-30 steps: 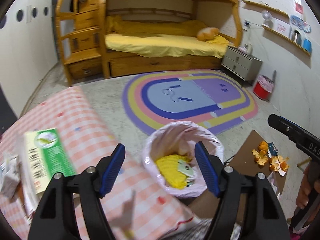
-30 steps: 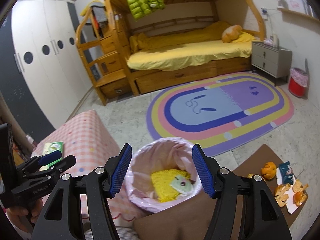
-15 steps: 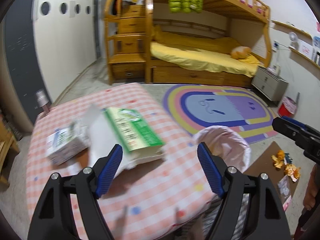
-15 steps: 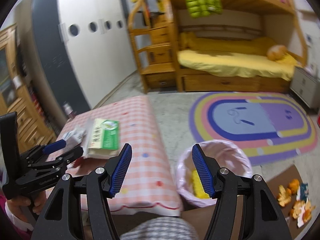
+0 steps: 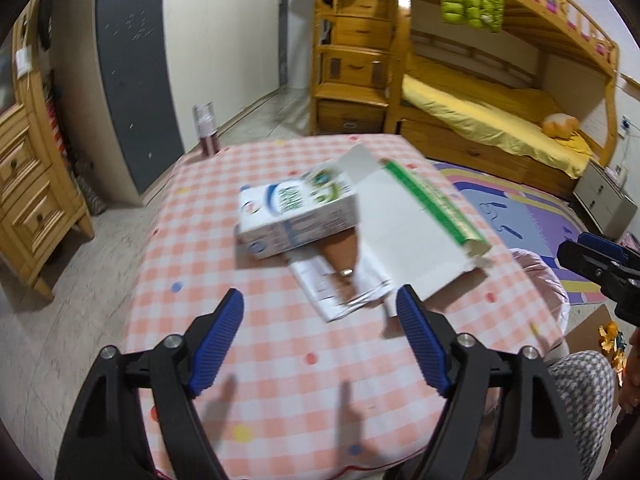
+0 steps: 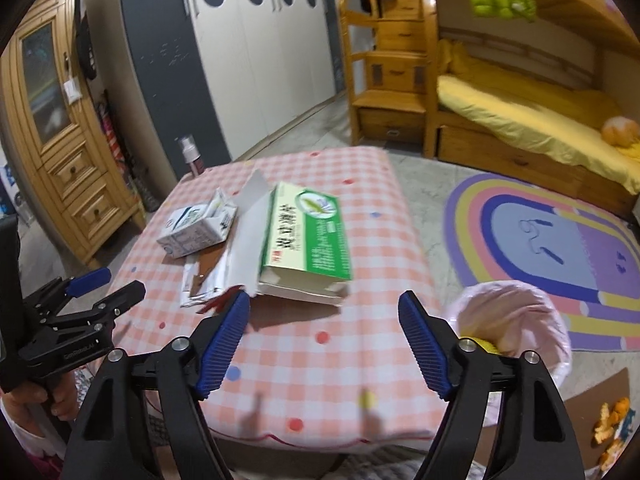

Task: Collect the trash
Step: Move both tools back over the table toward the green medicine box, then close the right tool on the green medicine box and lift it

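On the pink checked table [image 5: 280,360] lie a white and blue milk carton [image 5: 296,216], a large green and white box [image 5: 424,224] with its flap open, and a flattened wrapper [image 5: 340,284]. My left gripper [image 5: 320,312] hovers over the near part of the table, its jaws opening with nothing between them. My right gripper [image 6: 324,304] hangs just before the green box [image 6: 308,236], jaws also opening and empty. The carton [image 6: 196,228] lies left of the box. A bin lined with a pink bag [image 6: 516,312] stands at the table's right, something yellow [image 6: 480,346] inside.
Orange peels [image 6: 612,428] lie on brown cardboard on the floor to the right of the bin. A bottle [image 5: 205,128] stands on the floor beyond the table. A wooden dresser [image 5: 28,200] is at the left, a bunk bed [image 5: 480,128] and a striped rug [image 6: 540,240] behind.
Both views have swung left, from over the bin to over the table with the carton and box. Both pairs of jaws stand wider than before.
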